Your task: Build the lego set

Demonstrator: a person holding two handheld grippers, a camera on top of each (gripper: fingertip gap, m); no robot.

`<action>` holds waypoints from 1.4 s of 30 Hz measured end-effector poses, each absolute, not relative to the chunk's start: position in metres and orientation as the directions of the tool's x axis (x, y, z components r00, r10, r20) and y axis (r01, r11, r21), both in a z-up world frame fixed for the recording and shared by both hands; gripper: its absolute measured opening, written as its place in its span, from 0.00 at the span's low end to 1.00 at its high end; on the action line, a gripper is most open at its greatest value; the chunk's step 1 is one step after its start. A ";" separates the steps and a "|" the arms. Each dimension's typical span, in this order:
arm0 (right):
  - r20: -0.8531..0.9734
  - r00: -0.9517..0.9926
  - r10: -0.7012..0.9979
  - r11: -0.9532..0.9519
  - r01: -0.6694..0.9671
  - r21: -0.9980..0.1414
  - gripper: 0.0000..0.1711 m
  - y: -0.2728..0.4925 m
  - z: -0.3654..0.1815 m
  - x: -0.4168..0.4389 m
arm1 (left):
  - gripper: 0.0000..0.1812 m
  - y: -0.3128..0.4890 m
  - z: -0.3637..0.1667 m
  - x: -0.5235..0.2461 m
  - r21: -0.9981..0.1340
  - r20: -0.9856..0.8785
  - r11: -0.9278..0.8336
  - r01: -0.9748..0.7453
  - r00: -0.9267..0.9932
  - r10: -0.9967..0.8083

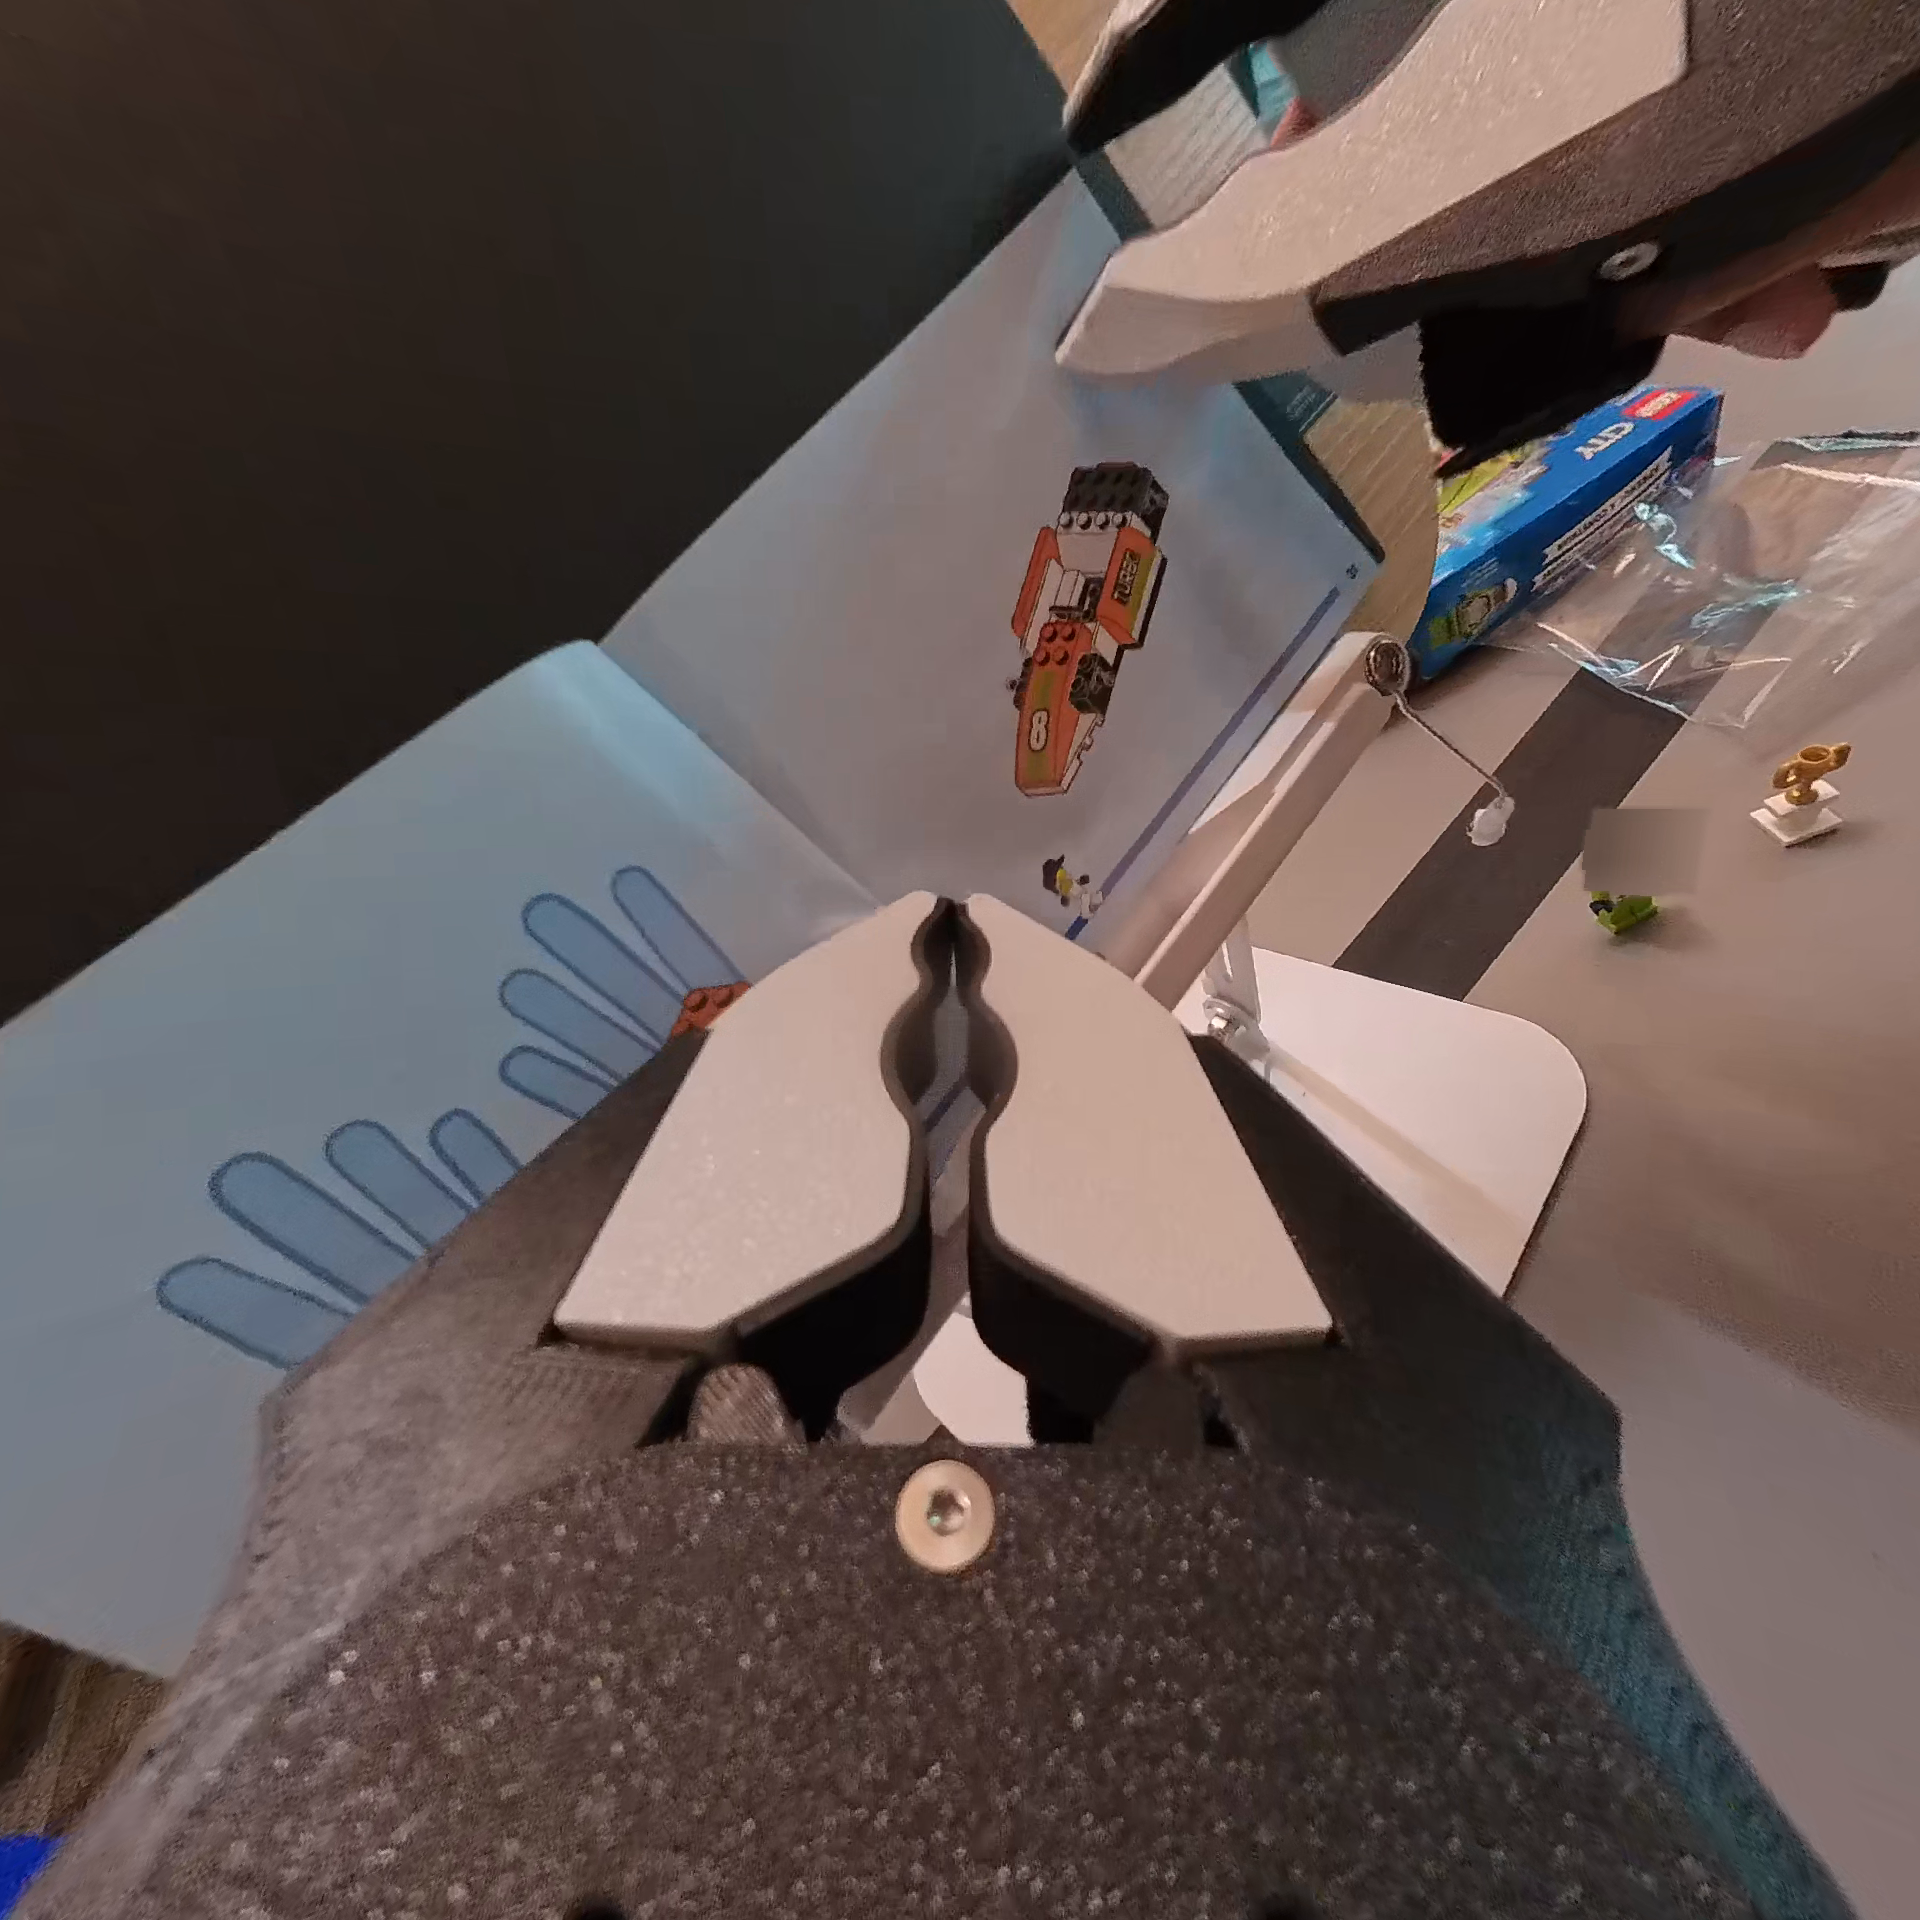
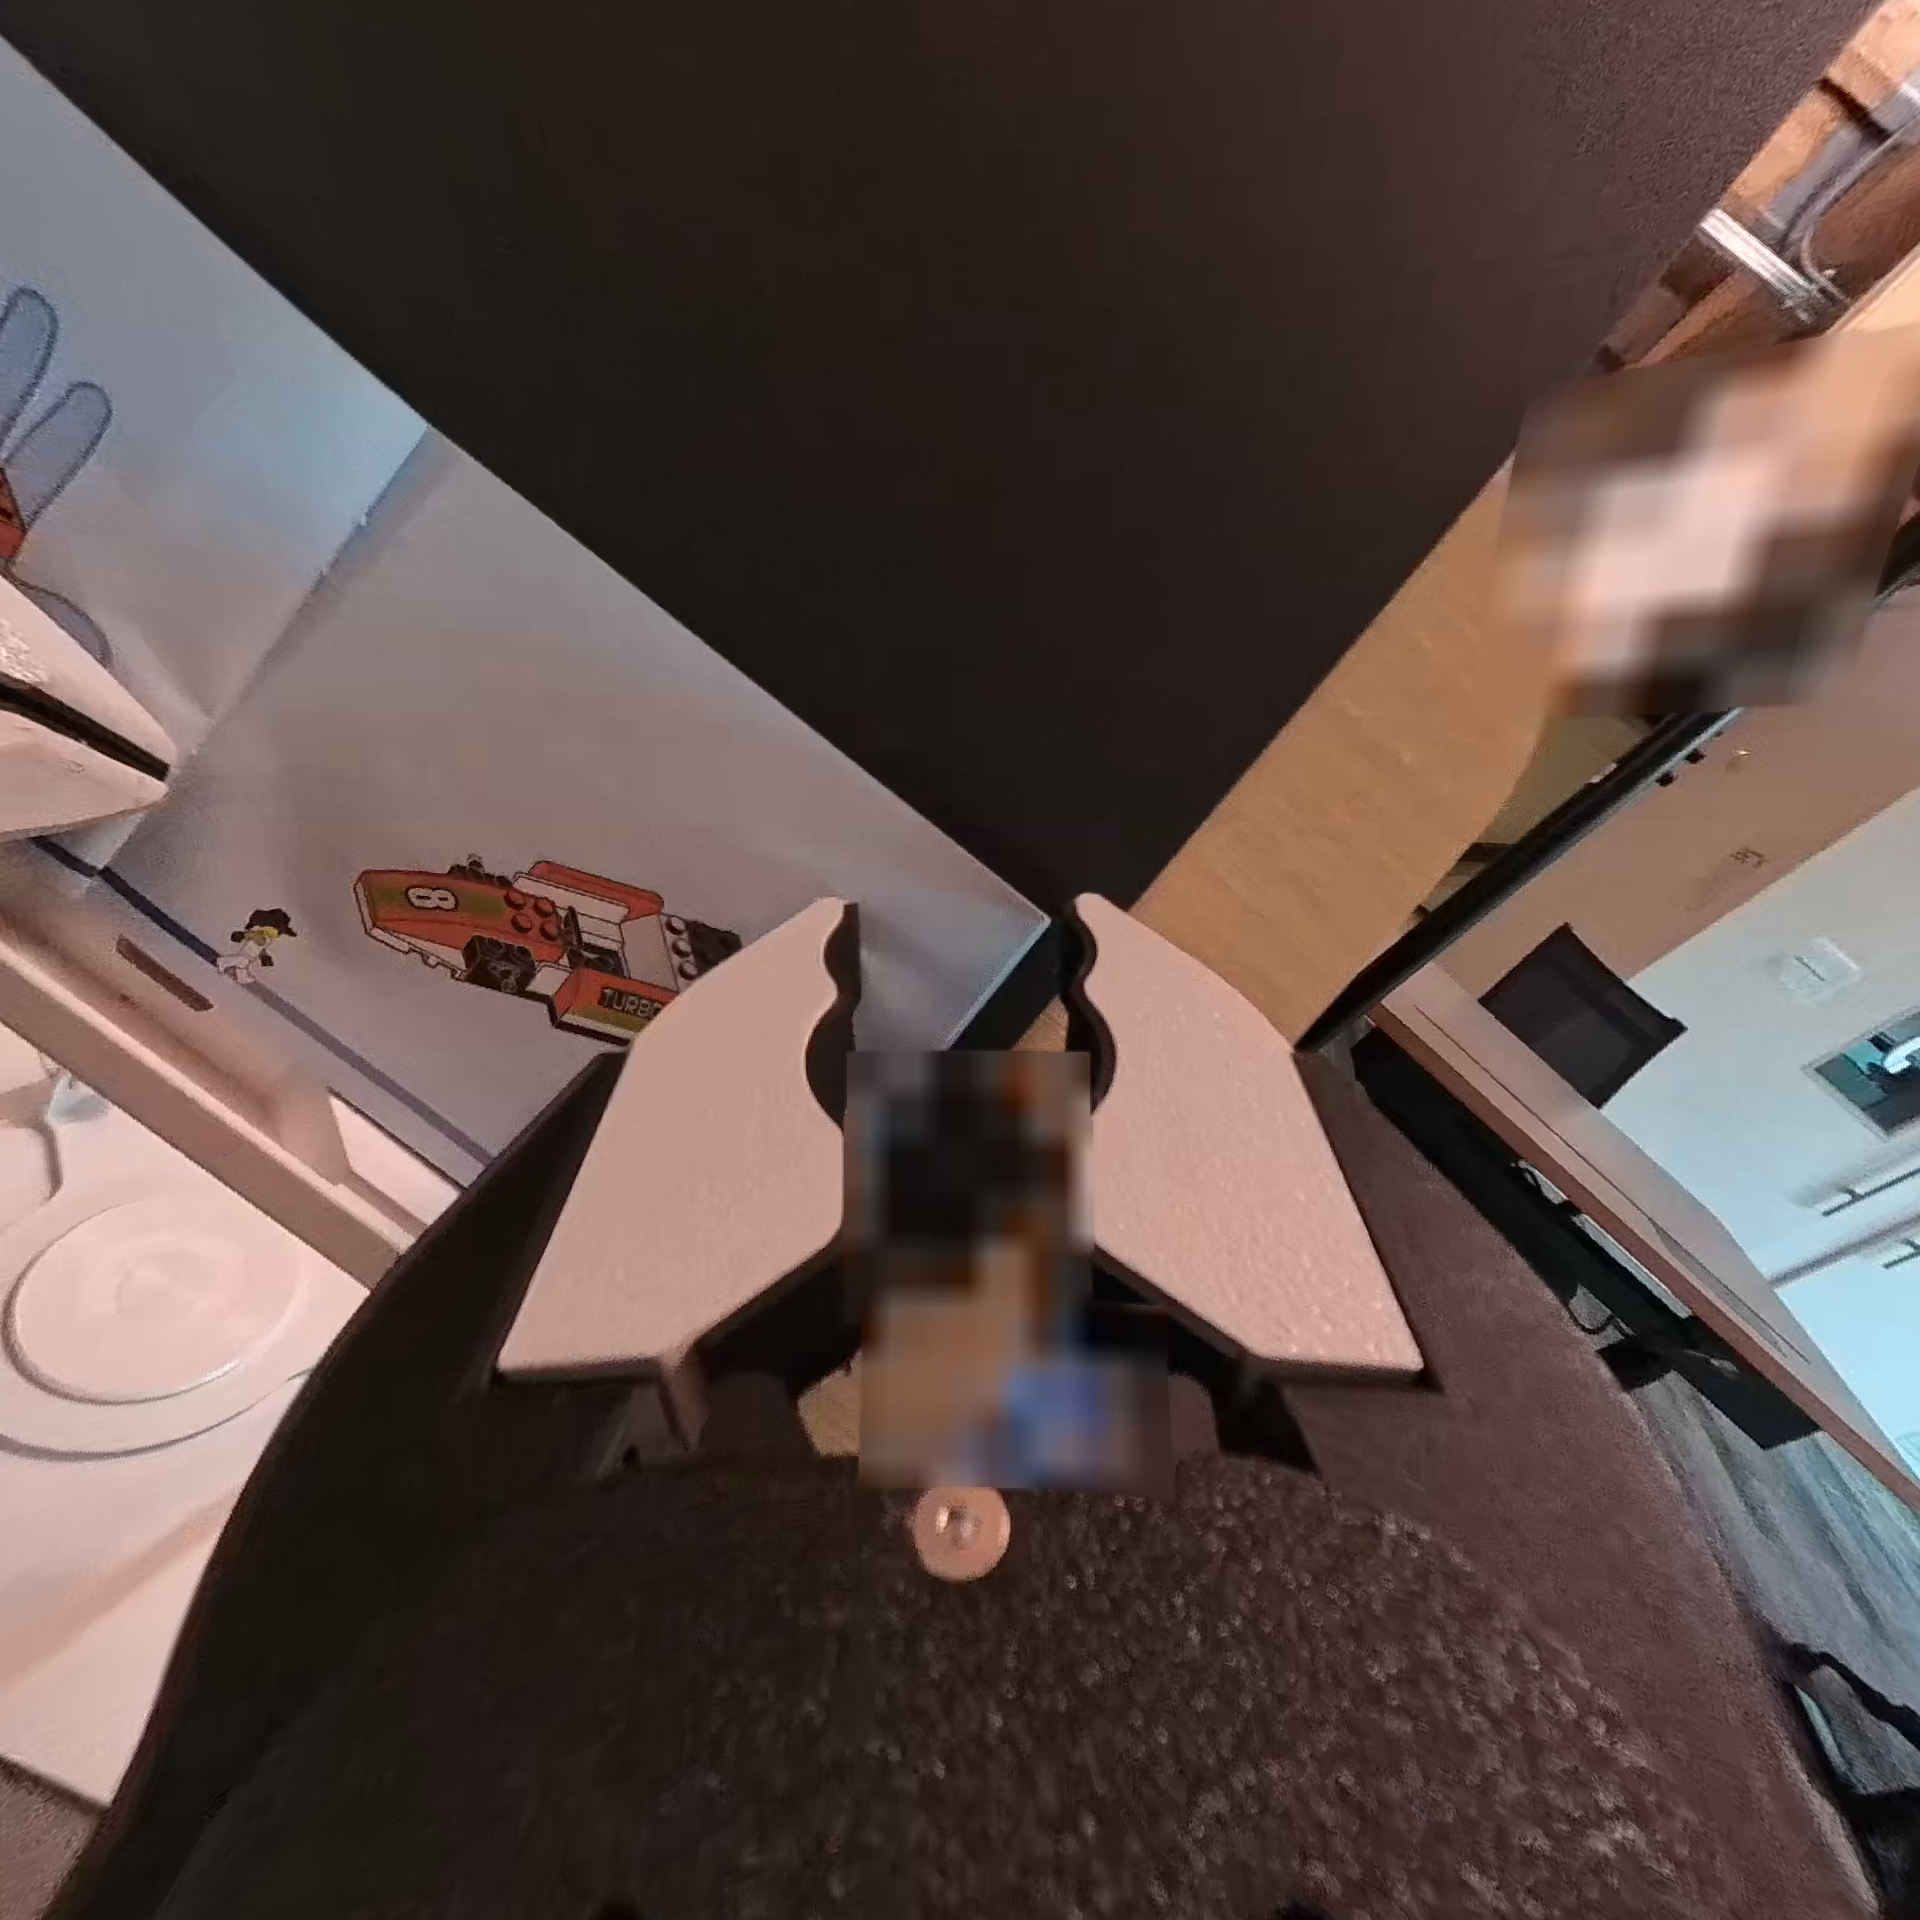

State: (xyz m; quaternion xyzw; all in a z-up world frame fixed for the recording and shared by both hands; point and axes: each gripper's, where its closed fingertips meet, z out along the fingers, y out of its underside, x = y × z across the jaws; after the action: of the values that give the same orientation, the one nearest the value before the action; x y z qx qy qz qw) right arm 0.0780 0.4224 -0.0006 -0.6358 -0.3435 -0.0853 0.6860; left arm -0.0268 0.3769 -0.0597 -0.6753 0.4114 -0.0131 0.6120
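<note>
The open instruction booklet point(image 1: 883, 644) stands on a white stand point(image 1: 1434, 1122). Its right page shows an orange racing car. My left gripper point(image 1: 948, 912) is shut, with its tips at the lower end of the booklet's fold. I cannot tell if it pinches paper. My right gripper point(image 2: 961, 920) is open. The page's far corner point(image 2: 1023, 925) lies between its fingers, and neither pad presses on it. The right gripper also shows in the left wrist view point(image 1: 1091, 229) at the page's upper edge. One left finger point(image 2: 62, 727) shows in the right wrist view.
On the grey table behind the stand lie a blue set box point(image 1: 1558, 520), a clear plastic bag point(image 1: 1766, 582), a gold trophy on a white base point(image 1: 1806, 795) and a green minifigure point(image 1: 1623, 914). A dark panel point(image 2: 935, 416) stands behind the booklet.
</note>
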 end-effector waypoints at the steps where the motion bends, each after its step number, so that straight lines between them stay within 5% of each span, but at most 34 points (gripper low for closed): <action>1: 0.577 0.746 0.333 0.166 0.556 -0.814 0.21 0.424 -0.002 0.077 | 0.00 0.376 -0.059 -0.026 -0.838 -0.487 0.092 -0.539 0.661 -0.571; 11: 0.596 0.719 0.357 0.145 0.588 -0.796 0.11 0.425 -0.007 0.073 | 0.00 0.369 -0.051 -0.038 -0.854 -0.475 0.099 -0.511 0.688 -0.548; 30: 0.755 0.645 0.122 0.313 0.697 -0.646 0.03 0.397 -0.001 0.078 | 0.00 0.364 -0.035 -0.016 -0.896 -0.394 0.080 -0.437 0.698 -0.598; 37: 0.822 0.565 0.066 0.409 0.736 -0.539 0.02 0.376 -0.008 0.068 | 0.07 0.362 -0.022 0.032 -0.979 0.008 -0.136 -0.152 0.637 -0.771; 42: 0.842 0.535 0.072 0.455 0.733 -0.505 0.02 0.365 -0.009 0.063 | 0.08 0.362 -0.017 0.051 -0.933 0.333 -0.356 0.054 0.504 -0.797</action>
State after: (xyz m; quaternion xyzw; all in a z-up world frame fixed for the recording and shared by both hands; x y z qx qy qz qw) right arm 0.0626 0.3651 -0.0094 -0.4714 -0.4269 -0.2240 0.7385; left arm 0.0515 0.3625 -0.0174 -0.7067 0.2629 -0.4227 0.5029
